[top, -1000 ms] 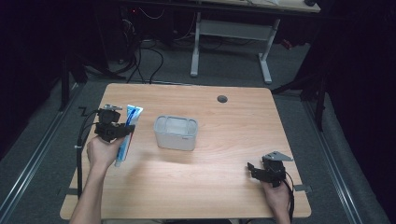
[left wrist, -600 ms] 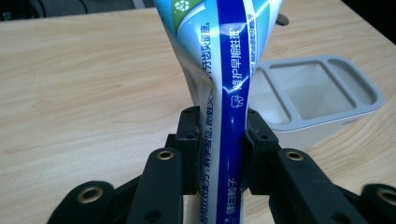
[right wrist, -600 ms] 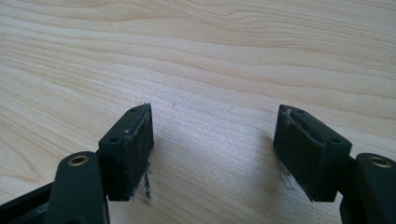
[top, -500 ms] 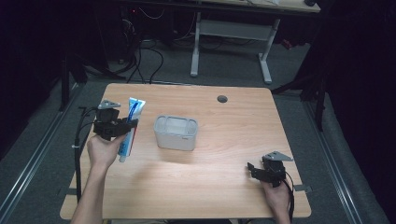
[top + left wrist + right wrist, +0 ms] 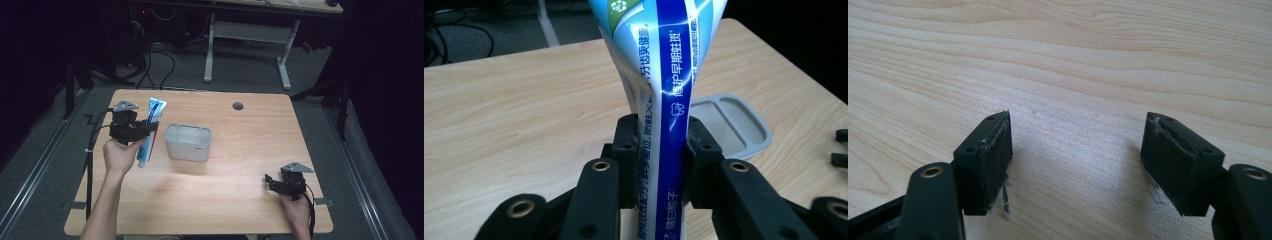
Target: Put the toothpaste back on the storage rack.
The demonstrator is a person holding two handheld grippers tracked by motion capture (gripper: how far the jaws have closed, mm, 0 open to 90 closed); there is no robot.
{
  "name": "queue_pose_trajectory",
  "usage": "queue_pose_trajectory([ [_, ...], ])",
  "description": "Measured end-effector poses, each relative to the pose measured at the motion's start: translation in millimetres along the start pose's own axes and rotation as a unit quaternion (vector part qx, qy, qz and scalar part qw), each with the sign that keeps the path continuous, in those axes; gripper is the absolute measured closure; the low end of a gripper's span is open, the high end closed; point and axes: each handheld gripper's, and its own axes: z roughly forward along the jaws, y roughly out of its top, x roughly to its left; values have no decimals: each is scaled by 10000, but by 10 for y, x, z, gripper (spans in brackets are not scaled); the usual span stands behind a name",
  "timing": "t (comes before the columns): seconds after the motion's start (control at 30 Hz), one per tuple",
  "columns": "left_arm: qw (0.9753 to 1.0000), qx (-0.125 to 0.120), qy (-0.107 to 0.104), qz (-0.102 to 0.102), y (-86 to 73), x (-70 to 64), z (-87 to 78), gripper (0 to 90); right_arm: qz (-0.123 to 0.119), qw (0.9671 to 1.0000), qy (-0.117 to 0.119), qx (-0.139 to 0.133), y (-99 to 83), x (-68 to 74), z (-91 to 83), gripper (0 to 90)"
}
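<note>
Tube (image 5: 150, 131) sits pinched at its middle between the left gripper's (image 5: 142, 131) jaws, just left of the bin (image 5: 188, 142), long axis running toward and away from the person with the crimped end far. The bin lies to the tube's right, so the left hand is nearer; the right gripper (image 5: 272, 181), jaws spread, rests well right of the bin.

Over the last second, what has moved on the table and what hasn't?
The left gripper, shut on the toothpaste tube, has carried it right, closer to the grey container, the tube swinging more upright. The container and the open right gripper stayed put near the table's front right corner.
</note>
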Motion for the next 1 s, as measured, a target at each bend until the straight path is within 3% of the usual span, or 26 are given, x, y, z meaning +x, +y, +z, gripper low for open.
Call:
queue_pose_trajectory([
  [0.47,9997,-181,-138,54,184,-127,78,726,-6,10000,10,6,0,1,-1,289],
  [0.63,9993,-245,-195,198,271,-220,143,727,-8,10000,19,8,0,2,-2,288],
  [1.0,9983,-382,-403,182,406,-307,280,728,-14,10000,27,6,-1,2,-2,288],
])
